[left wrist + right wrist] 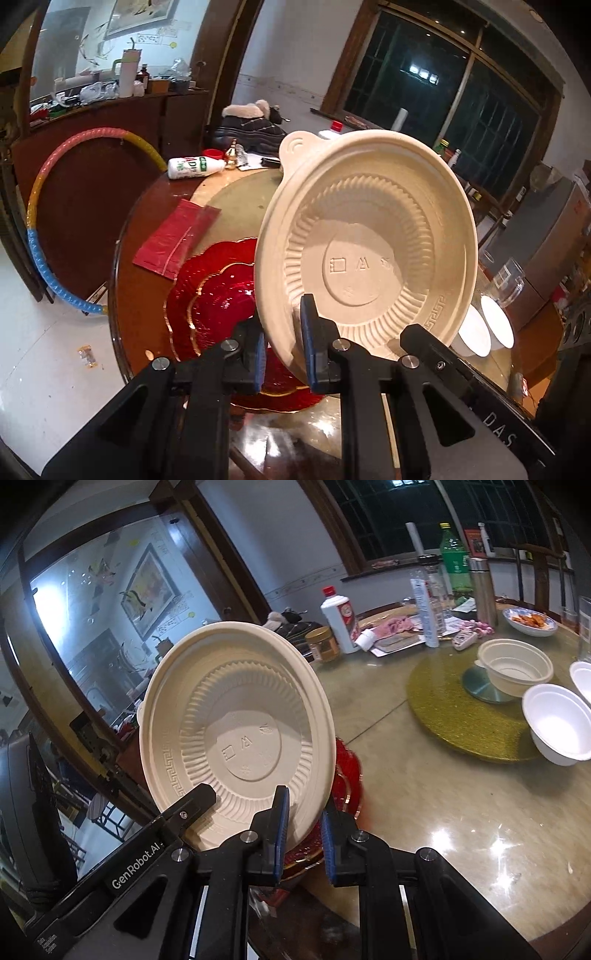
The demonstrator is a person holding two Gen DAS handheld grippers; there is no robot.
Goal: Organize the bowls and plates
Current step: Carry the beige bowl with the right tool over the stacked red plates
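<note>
Both grippers lift one cream, ribbed, disposable bowl (369,251) on edge above the round glass-topped table (461,812).

The left gripper (282,350) is clenched on the bowl's near rim, blue pads on either side of the wall; the right gripper (303,834) pinches the same rim from the opposite side. The bowl is tilted steeply, its stamped base facing both cameras, over a red scalloped glass plate (214,302) with gold edging. Farther right, a second cream bowl (515,666) sits on the gold turntable (443,701), with white foam bowls (557,720) at its near right edge.
</note>
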